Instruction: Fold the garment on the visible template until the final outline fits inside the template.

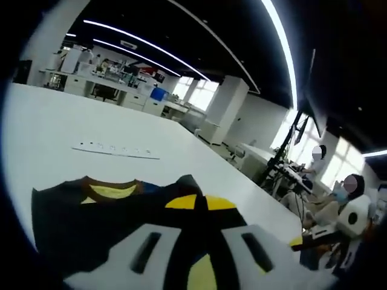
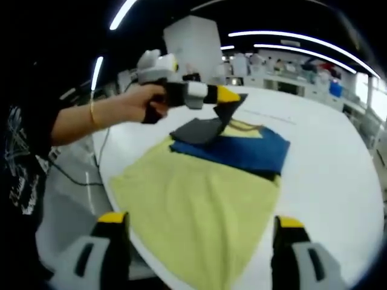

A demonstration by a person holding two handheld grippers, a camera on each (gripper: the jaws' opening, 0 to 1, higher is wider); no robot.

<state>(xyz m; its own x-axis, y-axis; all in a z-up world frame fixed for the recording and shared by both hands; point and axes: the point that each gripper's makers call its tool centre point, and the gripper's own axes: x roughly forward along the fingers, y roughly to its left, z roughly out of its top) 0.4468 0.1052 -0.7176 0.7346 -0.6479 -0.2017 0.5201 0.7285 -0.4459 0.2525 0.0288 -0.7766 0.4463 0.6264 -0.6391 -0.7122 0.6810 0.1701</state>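
White bench (image 2: 338,151), open office behind. Left tool (image 2: 225,96) clamped on dark sleeve (image 2: 202,130), lifted over garment (image 2: 205,193); right tool (image 2: 196,241) jaws apart, hovering off garment's near hem.

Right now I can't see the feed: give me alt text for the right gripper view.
The left hand-held gripper, held in a person's hand, pinches a dark sleeve up off a yellow and blue garment spread on the white table. The right hand-held gripper hovers open at the yellow hem.
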